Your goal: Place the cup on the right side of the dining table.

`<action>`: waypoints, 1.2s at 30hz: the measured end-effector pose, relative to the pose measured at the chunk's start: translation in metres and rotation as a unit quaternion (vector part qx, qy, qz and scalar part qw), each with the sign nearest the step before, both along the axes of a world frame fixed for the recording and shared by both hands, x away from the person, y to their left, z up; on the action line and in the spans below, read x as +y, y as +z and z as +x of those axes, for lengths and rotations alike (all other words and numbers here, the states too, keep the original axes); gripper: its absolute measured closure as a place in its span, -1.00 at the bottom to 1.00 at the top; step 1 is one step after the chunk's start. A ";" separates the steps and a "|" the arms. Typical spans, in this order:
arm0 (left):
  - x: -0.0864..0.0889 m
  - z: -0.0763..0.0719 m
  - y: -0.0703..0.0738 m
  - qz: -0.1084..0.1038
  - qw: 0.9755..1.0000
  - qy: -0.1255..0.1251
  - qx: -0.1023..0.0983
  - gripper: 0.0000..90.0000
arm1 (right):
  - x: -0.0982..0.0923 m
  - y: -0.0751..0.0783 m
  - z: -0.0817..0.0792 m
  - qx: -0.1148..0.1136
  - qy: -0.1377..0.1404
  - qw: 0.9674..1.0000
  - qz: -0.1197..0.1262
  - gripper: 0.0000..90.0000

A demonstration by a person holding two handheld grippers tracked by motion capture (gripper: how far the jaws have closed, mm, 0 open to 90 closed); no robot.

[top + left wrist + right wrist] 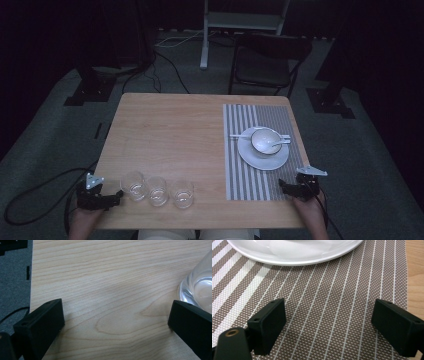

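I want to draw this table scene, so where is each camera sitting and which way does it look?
High view: above the near side, looking forward and down at the table; forearms, left gripper, right gripper.
Left gripper view: rides that gripper, jaws apart, over wood beside a glass.
Right gripper view: jaws apart, over the placemat before the plate.
High and right views share the plate.

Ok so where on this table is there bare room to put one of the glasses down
Free: the bare wood of the table between its left edge and the striped placemat, behind the three glasses; also the placemat's near strip. Crowded: the near left edge with the glasses, and mid-placemat, where the plate carries a bowl.
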State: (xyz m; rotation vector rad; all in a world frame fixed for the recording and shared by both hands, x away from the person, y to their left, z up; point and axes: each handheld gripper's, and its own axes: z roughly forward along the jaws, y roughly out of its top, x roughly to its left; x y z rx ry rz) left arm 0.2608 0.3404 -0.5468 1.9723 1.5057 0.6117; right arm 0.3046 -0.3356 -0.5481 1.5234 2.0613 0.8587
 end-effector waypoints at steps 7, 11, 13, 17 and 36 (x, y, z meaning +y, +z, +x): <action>0.000 0.000 0.000 -0.001 1.000 0.000 0.000 -0.98 | 0.000 0.000 0.000 -0.001 0.002 1.000 -0.001 -0.75; 0.000 0.000 0.000 0.000 1.000 0.000 0.000 -0.98 | 0.000 0.000 0.000 -0.001 0.003 1.000 -0.001 -0.75; 0.000 0.000 0.000 0.000 1.000 0.000 0.000 -0.98 | 0.000 0.000 0.000 -0.001 0.003 1.000 0.000 -0.75; 0.000 0.000 0.000 -0.001 1.000 0.000 0.000 -0.98 | 0.000 0.001 0.001 0.002 0.006 1.000 -0.003 -0.74; 0.000 0.000 0.000 0.000 1.000 -0.001 0.000 -0.98 | 0.000 0.029 -0.002 -0.018 0.054 0.998 0.018 -0.74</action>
